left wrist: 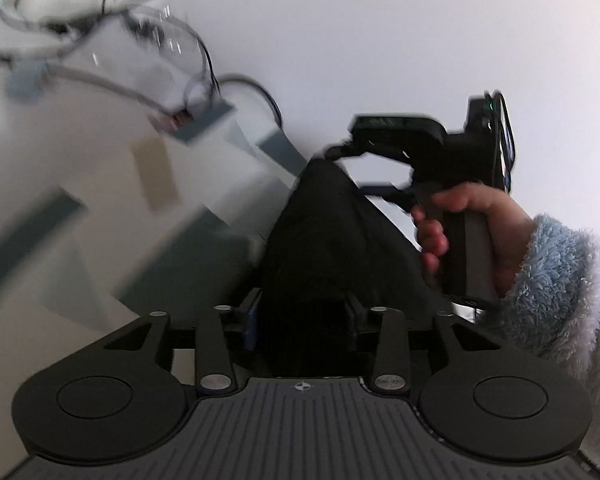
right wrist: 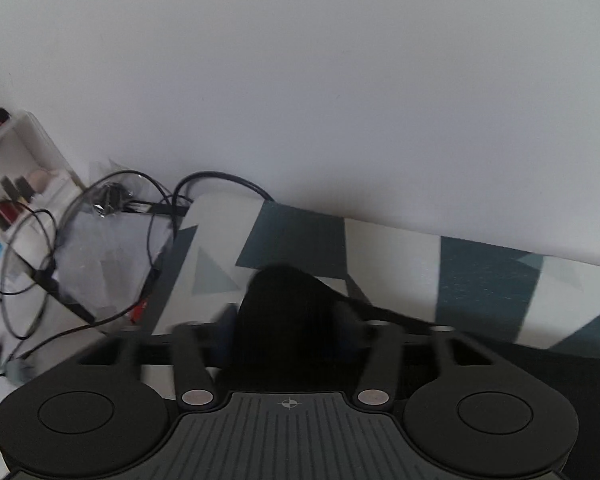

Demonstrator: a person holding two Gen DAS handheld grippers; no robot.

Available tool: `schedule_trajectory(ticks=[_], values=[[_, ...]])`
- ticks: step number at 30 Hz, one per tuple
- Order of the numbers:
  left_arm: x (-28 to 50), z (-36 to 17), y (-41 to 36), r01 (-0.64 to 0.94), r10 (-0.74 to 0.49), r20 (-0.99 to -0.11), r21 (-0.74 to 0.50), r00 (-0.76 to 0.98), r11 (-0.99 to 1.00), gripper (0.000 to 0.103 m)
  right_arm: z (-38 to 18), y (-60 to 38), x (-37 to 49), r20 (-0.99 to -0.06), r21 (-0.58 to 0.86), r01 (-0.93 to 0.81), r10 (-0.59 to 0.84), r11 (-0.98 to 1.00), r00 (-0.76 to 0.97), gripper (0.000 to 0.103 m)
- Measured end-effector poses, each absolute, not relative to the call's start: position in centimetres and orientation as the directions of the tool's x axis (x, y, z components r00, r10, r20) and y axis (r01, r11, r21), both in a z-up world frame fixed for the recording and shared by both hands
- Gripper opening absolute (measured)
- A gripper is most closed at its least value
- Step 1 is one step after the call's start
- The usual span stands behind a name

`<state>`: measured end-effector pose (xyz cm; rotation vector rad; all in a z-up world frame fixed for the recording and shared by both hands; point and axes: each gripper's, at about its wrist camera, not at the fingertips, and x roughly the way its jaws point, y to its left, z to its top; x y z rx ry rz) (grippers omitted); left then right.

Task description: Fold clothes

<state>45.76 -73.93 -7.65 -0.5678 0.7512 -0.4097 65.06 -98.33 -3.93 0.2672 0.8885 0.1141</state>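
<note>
While black soft fabric garment sits between both half-parted jaws, grip unclear, lay flat before letting go.

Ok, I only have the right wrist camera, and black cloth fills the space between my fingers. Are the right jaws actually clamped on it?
Observer: From the left wrist view, no. The right gripper shows side-on with its fingers apart and white wall visible between them. The peak of the black garment reaches only the upper fingertip.
Operator: And the left gripper, is it on the same garment?
Observer: Yes. The left gripper has that garment between its fingers, though the dark cloth hides whether the pads press on it.
</note>
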Motion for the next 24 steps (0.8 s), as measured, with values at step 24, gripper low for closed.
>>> schedule_trajectory(ticks=[24], values=[[56.0,-8.5,-82.7,0.441,-0.462,-0.788,-0.273,0.407,0.855,0.083,-10.1,-110.7,40.2,-0.815,0.24,0.263,0.047,0.934,0.578,0.101]])
